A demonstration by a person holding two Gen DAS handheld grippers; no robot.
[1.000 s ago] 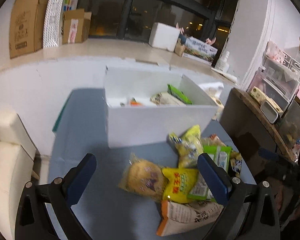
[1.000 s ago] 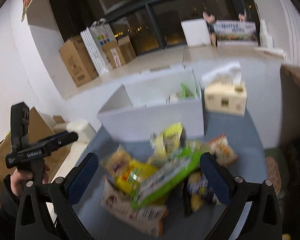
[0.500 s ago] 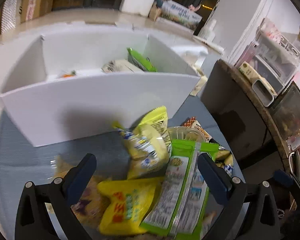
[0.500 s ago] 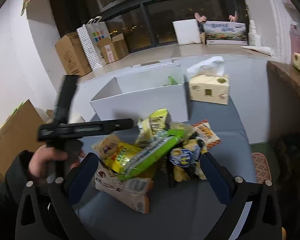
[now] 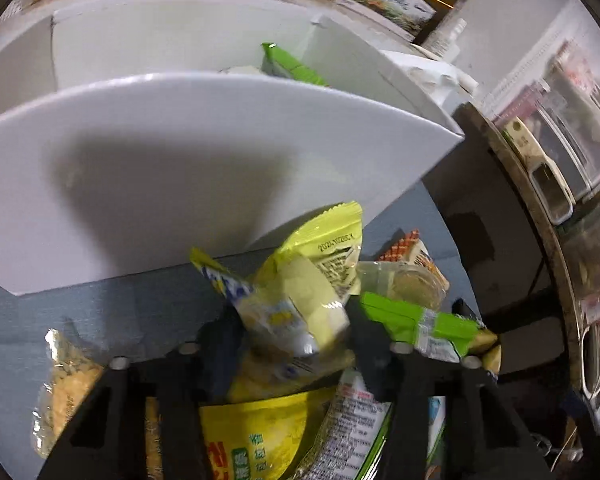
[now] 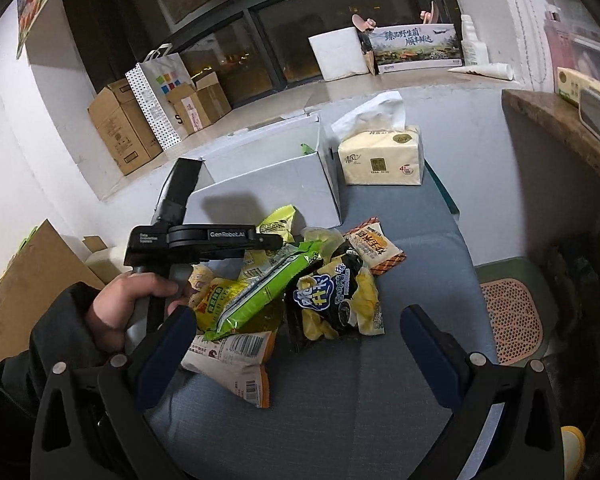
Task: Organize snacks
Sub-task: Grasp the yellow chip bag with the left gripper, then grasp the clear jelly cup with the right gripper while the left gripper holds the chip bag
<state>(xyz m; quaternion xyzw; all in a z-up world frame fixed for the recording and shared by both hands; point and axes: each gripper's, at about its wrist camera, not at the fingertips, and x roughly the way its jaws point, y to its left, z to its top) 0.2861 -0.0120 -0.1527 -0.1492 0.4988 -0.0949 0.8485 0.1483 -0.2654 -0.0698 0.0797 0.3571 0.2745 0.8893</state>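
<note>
Snacks lie heaped on the grey bench point(image 6: 380, 400), where the right tool point(image 6: 296, 344) hangs wide open and empty over the near edge. The left tool point(image 5: 292, 340), gaping over the pile a second ago, has dropped in and is closing around a pale yellow packet point(image 5: 300, 304). Behind stands the white box point(image 5: 180, 184), larger than before.

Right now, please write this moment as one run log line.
left gripper: fingers closing around yellow snack bag | right gripper: open, nothing held, above pile | white box: some snacks inside
</note>
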